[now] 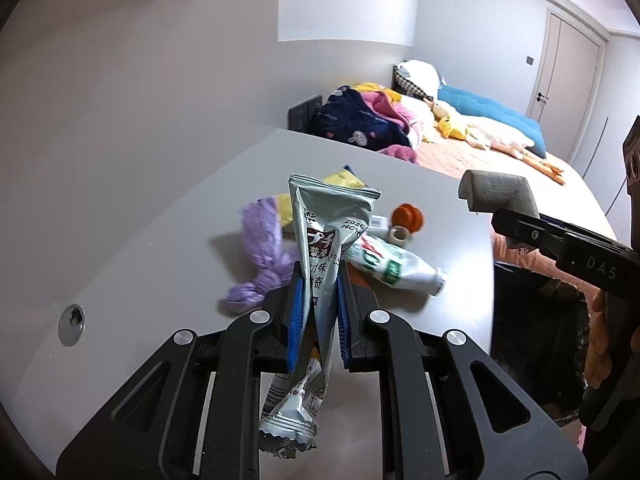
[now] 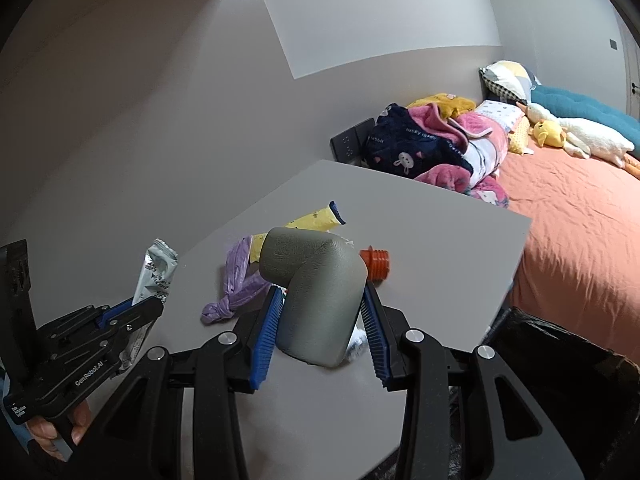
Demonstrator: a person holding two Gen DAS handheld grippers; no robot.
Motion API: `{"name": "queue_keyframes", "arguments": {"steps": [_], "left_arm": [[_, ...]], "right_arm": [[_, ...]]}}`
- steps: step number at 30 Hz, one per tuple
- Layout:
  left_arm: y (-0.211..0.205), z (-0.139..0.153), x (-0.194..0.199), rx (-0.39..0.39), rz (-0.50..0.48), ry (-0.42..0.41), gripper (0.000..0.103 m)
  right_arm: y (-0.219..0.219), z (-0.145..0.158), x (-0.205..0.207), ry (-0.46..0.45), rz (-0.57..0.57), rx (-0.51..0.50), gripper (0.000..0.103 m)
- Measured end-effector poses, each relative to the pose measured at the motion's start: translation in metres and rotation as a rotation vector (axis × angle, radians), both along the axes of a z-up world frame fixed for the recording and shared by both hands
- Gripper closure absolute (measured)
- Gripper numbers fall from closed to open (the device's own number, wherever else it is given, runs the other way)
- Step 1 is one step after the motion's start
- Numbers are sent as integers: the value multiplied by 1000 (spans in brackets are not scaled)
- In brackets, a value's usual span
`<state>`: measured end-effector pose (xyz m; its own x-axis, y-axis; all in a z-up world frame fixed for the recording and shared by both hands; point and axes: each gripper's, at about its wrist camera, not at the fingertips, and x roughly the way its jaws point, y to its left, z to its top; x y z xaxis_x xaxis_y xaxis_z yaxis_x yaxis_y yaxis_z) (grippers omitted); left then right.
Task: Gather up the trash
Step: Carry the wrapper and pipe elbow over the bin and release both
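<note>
My left gripper (image 1: 318,276) is shut on a silver snack wrapper (image 1: 324,236) and holds it upright above the grey table (image 1: 160,272). The wrapper also shows in the right wrist view (image 2: 158,270). My right gripper (image 2: 322,294) is shut on a grey foam corner guard (image 2: 316,292), also seen in the left wrist view (image 1: 498,192). On the table lie a knotted purple bag (image 1: 260,248), a yellow wrapper (image 1: 344,178), a crushed white bottle (image 1: 396,268), an orange cap (image 1: 408,216) and a small tape roll (image 1: 400,235).
A black trash bag (image 1: 536,320) hangs open past the table's right edge. A bed (image 2: 580,232) with blankets and plush toys stands behind. A round cable hole (image 1: 72,324) is in the table at left. The wall is close on the left.
</note>
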<state>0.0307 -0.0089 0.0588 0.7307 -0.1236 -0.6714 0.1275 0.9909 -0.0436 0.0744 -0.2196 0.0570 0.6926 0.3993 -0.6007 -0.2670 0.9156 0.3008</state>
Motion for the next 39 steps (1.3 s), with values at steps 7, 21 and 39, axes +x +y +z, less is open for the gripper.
{"name": "queue_keyframes", "arguments": {"steps": [7,21,39], "left_arm": [[-29,-4,-10,-16,-36,7,89],[-100,-12,-34,-53,-160,17,89],[-179,-20,-45,-68,-324,49,89]], "right_arm": [[-25,1,-24,-4,-22,5,61],[-86,1,-70,-22,-104,1,61],[-156,-1,-107,-27,-216,0,61]]}}
